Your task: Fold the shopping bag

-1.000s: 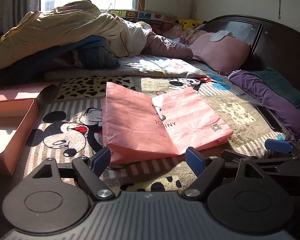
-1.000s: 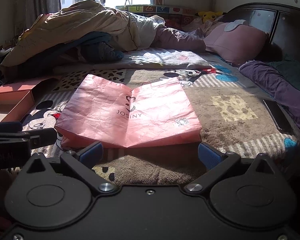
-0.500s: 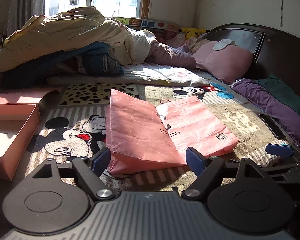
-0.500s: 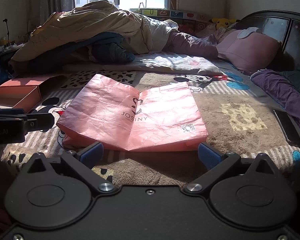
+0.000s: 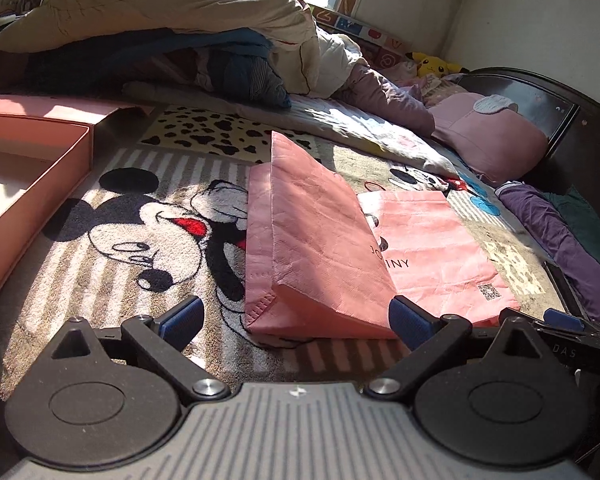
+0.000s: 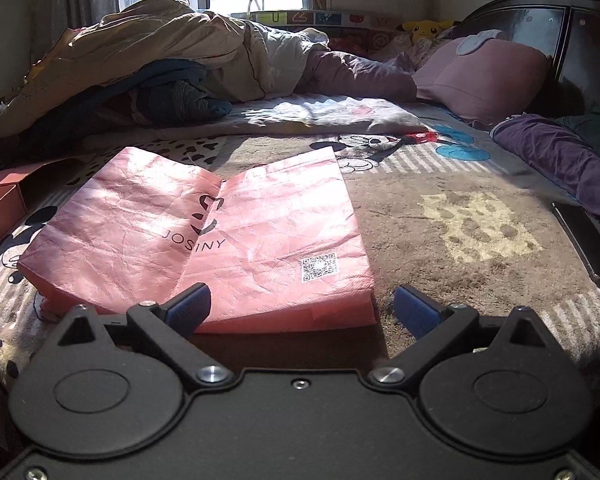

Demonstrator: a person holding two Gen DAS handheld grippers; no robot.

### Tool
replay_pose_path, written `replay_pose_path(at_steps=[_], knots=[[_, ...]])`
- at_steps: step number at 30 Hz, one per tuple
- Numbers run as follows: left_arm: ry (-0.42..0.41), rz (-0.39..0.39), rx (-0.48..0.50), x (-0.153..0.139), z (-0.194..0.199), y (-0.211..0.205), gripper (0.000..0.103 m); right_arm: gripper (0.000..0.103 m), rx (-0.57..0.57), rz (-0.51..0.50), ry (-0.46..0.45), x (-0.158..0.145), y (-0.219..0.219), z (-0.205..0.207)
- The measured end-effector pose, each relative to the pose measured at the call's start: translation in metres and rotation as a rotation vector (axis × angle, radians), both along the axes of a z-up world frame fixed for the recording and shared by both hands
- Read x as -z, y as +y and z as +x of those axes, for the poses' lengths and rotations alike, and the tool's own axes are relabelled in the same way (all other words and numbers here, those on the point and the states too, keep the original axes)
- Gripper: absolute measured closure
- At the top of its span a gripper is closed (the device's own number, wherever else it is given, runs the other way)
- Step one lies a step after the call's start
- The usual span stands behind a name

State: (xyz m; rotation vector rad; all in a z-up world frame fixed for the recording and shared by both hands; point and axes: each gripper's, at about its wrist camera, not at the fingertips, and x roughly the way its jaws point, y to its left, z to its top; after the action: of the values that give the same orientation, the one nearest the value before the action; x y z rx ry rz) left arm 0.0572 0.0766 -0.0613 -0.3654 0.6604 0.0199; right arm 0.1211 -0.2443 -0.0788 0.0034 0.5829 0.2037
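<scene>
A pink shopping bag (image 5: 320, 240) (image 6: 228, 236) with "JOSINY" lettering and a QR code lies on the cartoon-mouse blanket. It is creased down the middle, and its left half stands raised like a wedge. My left gripper (image 5: 296, 318) is open, its blue pads on either side of the bag's near left corner without touching it. My right gripper (image 6: 302, 310) is open too, straddling the bag's near right edge. The right gripper's tip (image 5: 562, 316) shows at the right of the left wrist view.
An open pink box (image 5: 28, 184) (image 6: 0, 204) sits at the left. Piled quilts and clothes (image 6: 172, 60) fill the back of the bed. A pink pillow (image 6: 484, 76), purple fabric (image 6: 560, 152) and a dark phone (image 6: 584, 240) lie at the right by the headboard.
Both grippers have moved forward and closer to the bag's near edge. The left one has swung toward the raised left corner. The bag has not moved.
</scene>
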Motion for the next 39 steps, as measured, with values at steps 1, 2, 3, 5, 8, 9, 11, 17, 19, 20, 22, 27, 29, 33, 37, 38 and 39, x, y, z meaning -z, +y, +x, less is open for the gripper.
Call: replay_pose_path(at_steps=[1, 2, 3, 5, 8, 9, 11, 17, 19, 20, 22, 27, 29, 33, 37, 38, 39], knots=[[0.006, -0.013, -0.007, 0.004, 0.004, 0.001, 0.003, 0.002, -0.002, 0.017, -0.001, 0.003, -0.004, 0.005], [0.013, -0.027, -0.013, 0.009, 0.008, 0.003, 0.003, 0.003, -0.003, 0.035, -0.002, 0.007, -0.008, 0.009], [0.019, -0.050, -0.023, 0.013, 0.010, 0.004, 0.004, 0.006, -0.005, 0.056, 0.002, 0.011, -0.013, 0.013], [0.031, -0.097, -0.044, 0.022, 0.014, 0.007, 0.003, 0.015, -0.013, 0.103, 0.020, 0.018, -0.019, 0.022], [0.049, -0.166, -0.074, 0.035, 0.020, 0.011, 0.003, 0.030, -0.025, 0.169, 0.047, 0.028, -0.030, 0.035], [0.055, -0.189, -0.084, 0.040, 0.022, 0.012, 0.004, 0.037, -0.027, 0.180, 0.058, 0.032, -0.031, 0.040], [0.067, -0.235, -0.104, 0.048, 0.027, 0.015, 0.004, 0.045, -0.036, 0.207, 0.088, 0.041, -0.033, 0.049], [0.043, -0.358, -0.120, 0.065, 0.033, 0.014, 0.007, 0.073, 0.017, 0.322, 0.126, 0.049, -0.052, 0.056], [0.033, -0.417, -0.103, 0.068, 0.035, 0.012, 0.025, 0.076, 0.007, 0.341, 0.135, 0.050, -0.051, 0.055], [0.031, -0.438, -0.093, 0.069, 0.037, 0.011, 0.031, 0.076, -0.007, 0.340, 0.138, 0.050, -0.047, 0.054], [0.028, -0.462, -0.077, 0.072, 0.040, 0.009, 0.047, 0.076, -0.033, 0.340, 0.144, 0.051, -0.039, 0.051], [-0.024, -0.481, -0.131, 0.076, 0.051, 0.020, 0.049, 0.076, -0.100, 0.338, 0.158, 0.051, -0.019, 0.044], [-0.044, -0.489, -0.152, 0.078, 0.055, 0.024, 0.049, 0.076, -0.109, 0.348, 0.163, 0.050, -0.024, 0.047], [-0.086, -0.503, -0.195, 0.081, 0.064, 0.033, 0.049, 0.079, -0.100, 0.370, 0.170, 0.049, -0.035, 0.052], [-0.118, -0.536, -0.231, 0.086, 0.078, 0.043, 0.048, 0.080, -0.107, 0.355, 0.168, 0.049, -0.030, 0.050], [-0.124, -0.549, -0.234, 0.085, 0.083, 0.045, 0.049, 0.081, -0.108, 0.361, 0.171, 0.049, -0.031, 0.049], [-0.127, -0.566, -0.237, 0.085, 0.089, 0.047, 0.049, 0.082, -0.109, 0.367, 0.174, 0.049, -0.031, 0.049]])
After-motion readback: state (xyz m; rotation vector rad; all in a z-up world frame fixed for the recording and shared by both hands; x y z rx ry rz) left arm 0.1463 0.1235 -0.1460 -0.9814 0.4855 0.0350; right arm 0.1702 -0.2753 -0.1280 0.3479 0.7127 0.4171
